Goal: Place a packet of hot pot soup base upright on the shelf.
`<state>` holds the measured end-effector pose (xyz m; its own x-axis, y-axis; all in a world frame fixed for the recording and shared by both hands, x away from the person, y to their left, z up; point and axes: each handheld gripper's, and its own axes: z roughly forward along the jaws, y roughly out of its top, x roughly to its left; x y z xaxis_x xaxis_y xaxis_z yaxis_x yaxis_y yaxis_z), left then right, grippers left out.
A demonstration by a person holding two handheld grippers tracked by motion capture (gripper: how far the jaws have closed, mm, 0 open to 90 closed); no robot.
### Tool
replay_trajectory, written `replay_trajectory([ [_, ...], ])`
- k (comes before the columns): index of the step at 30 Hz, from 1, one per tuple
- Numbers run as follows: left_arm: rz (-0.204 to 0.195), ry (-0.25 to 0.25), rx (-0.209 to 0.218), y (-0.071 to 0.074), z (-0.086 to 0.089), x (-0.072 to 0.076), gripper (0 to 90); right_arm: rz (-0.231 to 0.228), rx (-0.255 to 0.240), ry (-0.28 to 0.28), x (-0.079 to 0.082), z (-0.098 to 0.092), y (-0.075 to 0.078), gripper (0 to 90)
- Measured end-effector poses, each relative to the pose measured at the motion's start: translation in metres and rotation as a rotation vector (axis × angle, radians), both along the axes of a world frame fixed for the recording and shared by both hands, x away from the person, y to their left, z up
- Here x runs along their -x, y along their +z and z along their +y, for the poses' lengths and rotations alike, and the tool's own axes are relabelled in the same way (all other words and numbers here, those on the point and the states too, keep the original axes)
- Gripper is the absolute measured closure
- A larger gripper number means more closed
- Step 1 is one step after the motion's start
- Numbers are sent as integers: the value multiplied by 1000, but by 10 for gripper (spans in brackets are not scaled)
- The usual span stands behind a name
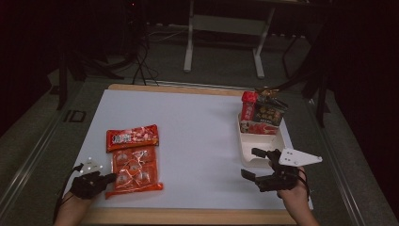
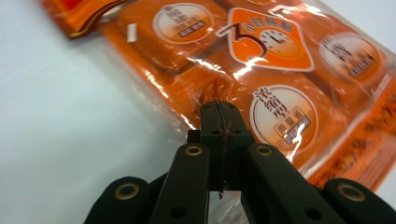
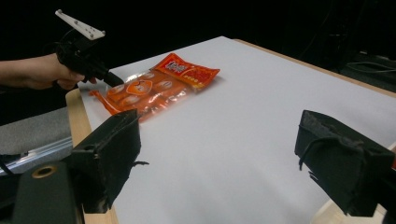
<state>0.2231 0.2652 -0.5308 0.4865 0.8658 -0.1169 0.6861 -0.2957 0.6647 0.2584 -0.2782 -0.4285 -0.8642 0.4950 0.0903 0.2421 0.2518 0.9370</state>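
Note:
An orange snack packet (image 1: 134, 172) with round printed labels lies flat at the table's front left; the left gripper view shows the orange packet (image 2: 289, 70) close up. My left gripper (image 1: 109, 178) is shut, its tips (image 2: 218, 109) over the packet's left edge and touching the crinkled film. I cannot tell whether any film is pinched. A red packet (image 1: 132, 137) lies just behind the orange one. My right gripper (image 1: 254, 163) is open at the front right, by a white tray (image 1: 259, 146), with nothing between its jaws. Its view looks across at the orange packet (image 3: 140, 91) and the left gripper (image 3: 112, 80).
The white tray's far end holds a few upright snack packets (image 1: 261, 113), red and dark. A white sheet (image 1: 197, 132) covers the wooden table, whose edge shows along the front. Table legs and cables stand on the dark floor beyond.

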Motion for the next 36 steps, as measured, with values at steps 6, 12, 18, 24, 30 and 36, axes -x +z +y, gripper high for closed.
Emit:
replay_trajectory([
  [6, 7, -17, 22, 0, -10, -4, 900, 4, -1, 10, 1, 1, -1, 148],
  [12, -24, 15, 0, 3, -8, -12, 900, 12, -4, 6, 1, -1, -2, 148],
  [18, -31, 86, -33, 3, -2, -33, 900, 6, -4, 6, 2, -2, -1, 148],
  [24, -42, 153, -41, -1, 3, -49, 900, 12, -5, 3, 1, -3, -3, 147],
  [30, -51, 164, -42, -2, -2, -55, 900, 13, -2, 5, 1, -3, -4, 147],
  [36, -61, 143, -66, 0, -14, -58, 900, 15, 0, 10, 0, -1, -4, 148],
])
